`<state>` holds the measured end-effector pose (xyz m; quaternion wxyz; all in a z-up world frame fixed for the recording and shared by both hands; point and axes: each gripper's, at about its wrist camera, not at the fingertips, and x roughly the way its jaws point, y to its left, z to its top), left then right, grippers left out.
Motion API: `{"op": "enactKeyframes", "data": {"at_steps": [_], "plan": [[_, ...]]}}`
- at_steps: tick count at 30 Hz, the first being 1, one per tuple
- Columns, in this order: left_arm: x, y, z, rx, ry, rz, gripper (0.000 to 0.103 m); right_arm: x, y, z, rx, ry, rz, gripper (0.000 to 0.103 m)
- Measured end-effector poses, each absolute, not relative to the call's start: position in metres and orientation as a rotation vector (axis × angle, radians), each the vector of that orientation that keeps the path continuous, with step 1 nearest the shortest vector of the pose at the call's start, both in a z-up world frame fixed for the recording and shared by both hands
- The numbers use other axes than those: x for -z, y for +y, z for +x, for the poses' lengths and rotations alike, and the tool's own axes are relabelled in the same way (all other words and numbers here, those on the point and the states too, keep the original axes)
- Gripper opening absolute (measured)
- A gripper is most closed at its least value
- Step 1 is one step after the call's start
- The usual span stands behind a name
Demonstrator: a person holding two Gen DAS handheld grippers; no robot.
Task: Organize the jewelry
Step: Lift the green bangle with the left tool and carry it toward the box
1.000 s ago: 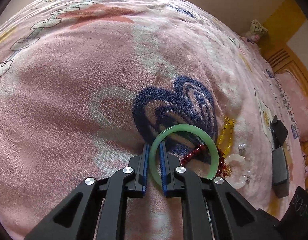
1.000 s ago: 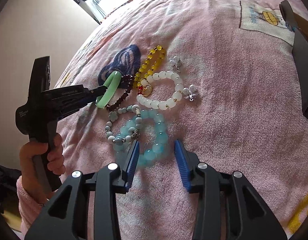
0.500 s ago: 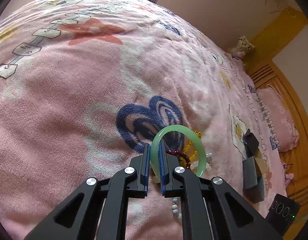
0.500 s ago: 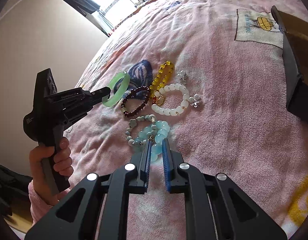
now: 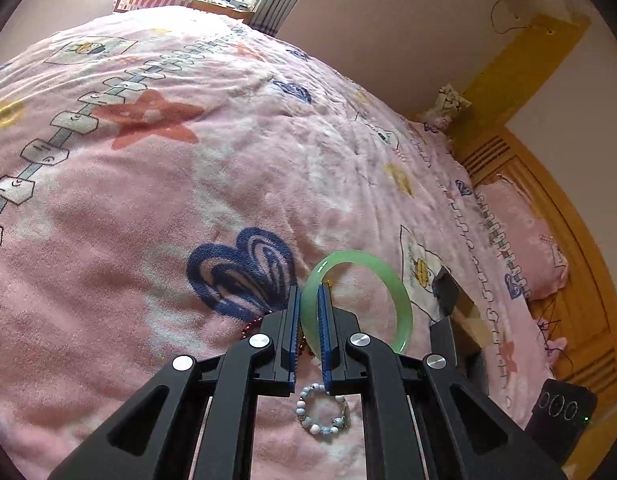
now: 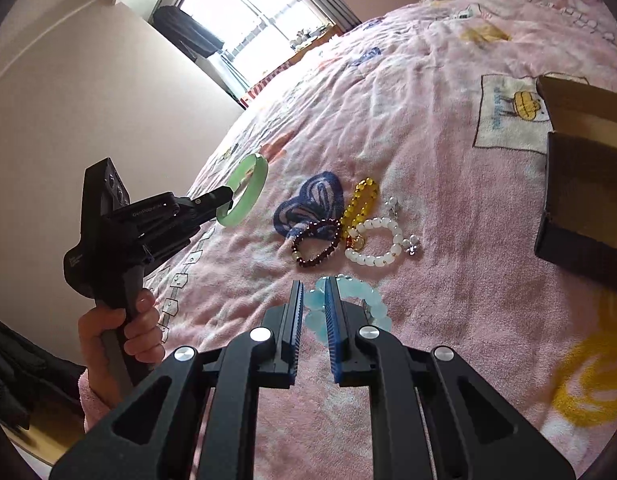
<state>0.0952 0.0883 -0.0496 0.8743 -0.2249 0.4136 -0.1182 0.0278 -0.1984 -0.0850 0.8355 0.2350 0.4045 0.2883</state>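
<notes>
My left gripper (image 5: 309,292) is shut on a green jade bangle (image 5: 402,298) and holds it in the air above the pink blanket; the bangle also shows in the right wrist view (image 6: 248,192). My right gripper (image 6: 313,286) is shut on a pale blue bead bracelet (image 6: 362,294), lifted off the bed. A dark red bead bracelet (image 6: 317,246), a yellow bead bracelet (image 6: 362,200) and a white bead bracelet (image 6: 374,242) lie on the blanket. A grey-white bead bracelet (image 5: 322,410) lies under the left gripper.
An open dark jewelry box (image 6: 584,184) stands on the bed at the right; it also shows in the left wrist view (image 5: 452,320). The pink patterned blanket (image 5: 148,200) covers the bed. A wooden headboard (image 5: 580,280) and a pillow (image 5: 520,240) are at the right.
My left gripper has lifted the green bangle up off the blanket. My right gripper has shut on the pale blue bracelet and raised it.
</notes>
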Motion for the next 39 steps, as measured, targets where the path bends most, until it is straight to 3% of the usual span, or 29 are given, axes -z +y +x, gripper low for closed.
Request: {"op": "enactKeyframes", "data": {"at_steps": [21,22,34,37,39], "plan": [[0.001,-0.024,0.056,0.418,0.77,-0.174,0.01,0.015,-0.31,0.015,-0.447,0.627,0.633,0.011],[0.001,-0.034,0.056,0.427,0.773,-0.155,0.01,0.014,-0.318,0.015,-0.434,0.617,0.633,0.002],[0.016,-0.146,0.079,0.521,0.832,-0.037,0.01,0.027,-0.39,0.017,-0.251,0.643,0.698,0.002],[0.023,-0.156,0.083,0.515,0.861,-0.032,0.01,0.032,-0.391,0.022,-0.209,0.725,0.667,0.009],[0.027,-0.155,0.082,0.512,0.872,-0.034,0.01,0.039,-0.392,0.026,-0.141,0.798,0.636,0.054]]}}
